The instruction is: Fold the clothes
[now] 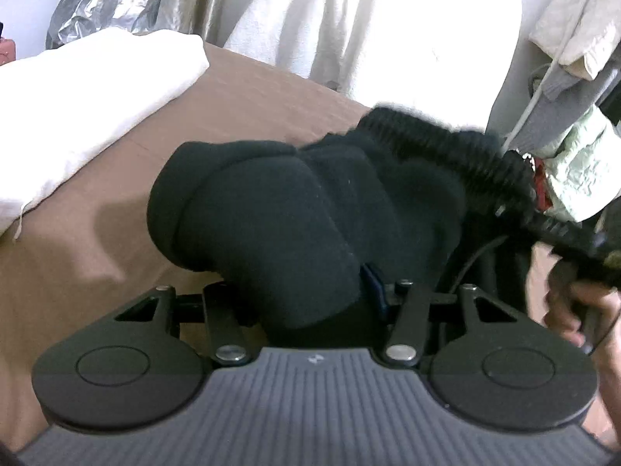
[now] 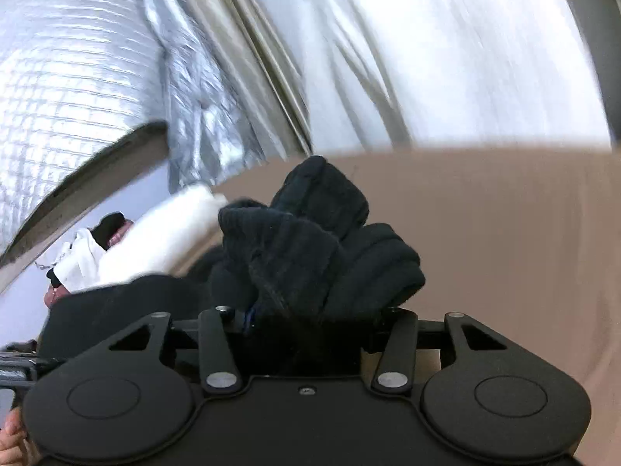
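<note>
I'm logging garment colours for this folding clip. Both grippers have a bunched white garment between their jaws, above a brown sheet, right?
Not white: the garment is black, as the left wrist view shows. Bunched between both grippers' jaws, above the brown sheet, is right; the white thing is a pillow farther back.

1. The garment [image 1: 295,209] is black all over, with a ribbed knit band at its 1 o'clock edge.
2. The bed sheet [image 1: 271,89] is plain tan brown.
3. The pillow [image 1: 85,89], at 10 o'clock, is plain white.
4. The curtain [image 2: 446,58] is white with soft grey folds.
5. The foil sheet [image 2: 70,62] is silver with a grid pattern.
6. Both gripper bodies are black.
</note>
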`<move>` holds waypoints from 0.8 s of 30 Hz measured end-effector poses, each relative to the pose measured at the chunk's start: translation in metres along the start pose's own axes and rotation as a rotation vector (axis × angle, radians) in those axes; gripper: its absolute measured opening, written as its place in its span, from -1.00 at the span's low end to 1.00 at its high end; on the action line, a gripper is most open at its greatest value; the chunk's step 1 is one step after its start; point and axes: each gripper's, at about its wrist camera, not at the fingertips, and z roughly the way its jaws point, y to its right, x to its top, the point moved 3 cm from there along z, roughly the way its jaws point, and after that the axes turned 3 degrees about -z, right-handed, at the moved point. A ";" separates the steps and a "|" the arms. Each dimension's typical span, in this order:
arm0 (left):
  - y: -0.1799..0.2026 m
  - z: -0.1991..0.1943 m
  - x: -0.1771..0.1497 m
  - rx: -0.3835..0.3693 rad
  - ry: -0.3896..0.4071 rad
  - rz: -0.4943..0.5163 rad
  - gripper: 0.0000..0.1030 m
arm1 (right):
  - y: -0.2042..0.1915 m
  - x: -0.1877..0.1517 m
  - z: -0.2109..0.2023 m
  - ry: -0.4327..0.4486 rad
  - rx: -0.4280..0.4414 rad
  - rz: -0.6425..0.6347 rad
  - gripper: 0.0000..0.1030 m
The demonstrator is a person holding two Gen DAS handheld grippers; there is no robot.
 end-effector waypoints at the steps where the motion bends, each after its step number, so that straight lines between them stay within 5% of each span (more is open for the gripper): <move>1: 0.000 0.004 -0.001 0.011 -0.012 0.001 -0.01 | 0.000 0.001 0.000 -0.005 -0.011 -0.010 0.02; 3: -0.002 0.008 -0.001 0.023 -0.040 -0.002 0.07 | 0.003 0.002 0.001 -0.020 -0.035 -0.016 0.03; 6: -0.007 0.021 0.000 0.083 -0.164 0.009 0.45 | 0.020 -0.011 0.013 -0.082 -0.070 0.084 0.09; 13: -0.047 0.025 -0.008 0.073 -0.266 -0.218 1.00 | 0.042 -0.027 0.024 -0.170 -0.076 0.272 0.59; 24: -0.060 0.057 -0.006 0.027 -0.266 -0.244 1.00 | 0.048 -0.047 0.035 -0.172 0.031 0.277 0.71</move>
